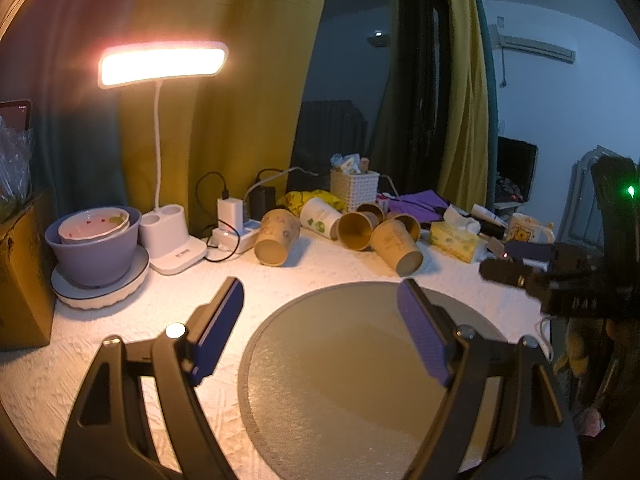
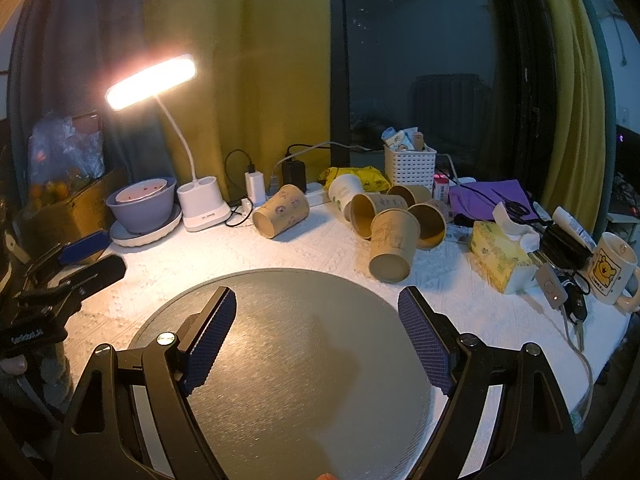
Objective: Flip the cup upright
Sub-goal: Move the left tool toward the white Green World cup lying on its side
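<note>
Both grippers empty over the grey mat, cups lying tipped at the back of the surface.

Left gripper (image 1: 320,312) and right gripper (image 2: 316,320): jaws wide open, holding nothing. Nearest tipped cup (image 2: 394,246) lies on its side, base toward the camera, touching other cups (image 2: 428,220); a loner cup (image 2: 282,211) sits apart to the left. Risks: thin paper wall crushes if pinched hard, cup rolls off, neighbours get knocked. Right view shows the bear mug (image 2: 610,268) and keys (image 2: 576,304) clearly; left view shows the air conditioner (image 1: 536,46).

Tan printed cups (image 2: 390,246), grey mat (image 2: 288,360).
</note>
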`<state>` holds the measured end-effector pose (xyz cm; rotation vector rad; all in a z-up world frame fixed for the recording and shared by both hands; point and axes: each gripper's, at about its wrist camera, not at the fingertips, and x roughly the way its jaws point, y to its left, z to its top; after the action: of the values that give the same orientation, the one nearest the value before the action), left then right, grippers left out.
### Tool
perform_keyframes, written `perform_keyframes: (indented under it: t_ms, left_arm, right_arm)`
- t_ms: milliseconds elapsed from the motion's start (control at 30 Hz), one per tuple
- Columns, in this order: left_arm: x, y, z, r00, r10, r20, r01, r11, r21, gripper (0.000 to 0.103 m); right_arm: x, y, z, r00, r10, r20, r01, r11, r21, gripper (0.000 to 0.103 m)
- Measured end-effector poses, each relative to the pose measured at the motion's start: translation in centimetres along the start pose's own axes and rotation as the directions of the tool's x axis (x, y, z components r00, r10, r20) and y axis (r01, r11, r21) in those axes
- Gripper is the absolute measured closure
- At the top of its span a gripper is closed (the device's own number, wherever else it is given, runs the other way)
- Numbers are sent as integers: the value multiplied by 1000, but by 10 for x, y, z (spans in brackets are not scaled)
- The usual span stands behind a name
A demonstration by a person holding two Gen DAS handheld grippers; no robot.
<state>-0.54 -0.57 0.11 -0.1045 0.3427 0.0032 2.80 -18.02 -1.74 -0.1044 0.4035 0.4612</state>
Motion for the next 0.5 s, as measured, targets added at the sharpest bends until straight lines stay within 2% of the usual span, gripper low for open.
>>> perform_keyframes:
  t_ms: [167,300,400,500]
  left_arm:
    - [24,7,-5,995,4,-95,-6,1000,-28,23]
    - [50,13,-1,981,36,-189,-47,997,-57,23]
    - [72,13,14,967,57,-248,-75,995,-62,23]
    - [90,10,31,960,78,-270,-95,994,-50,23]
  right_arm:
    - [18,-27,6,999,-25,-30,25,1000,17,17]
    - [36,-60,23,998,-38,-53,40,998,45,17]
    - [52,-84,37,997,-45,-62,49,996,72,17]
    - [68,-104,52,997,-37,-65,43,994,96,17]
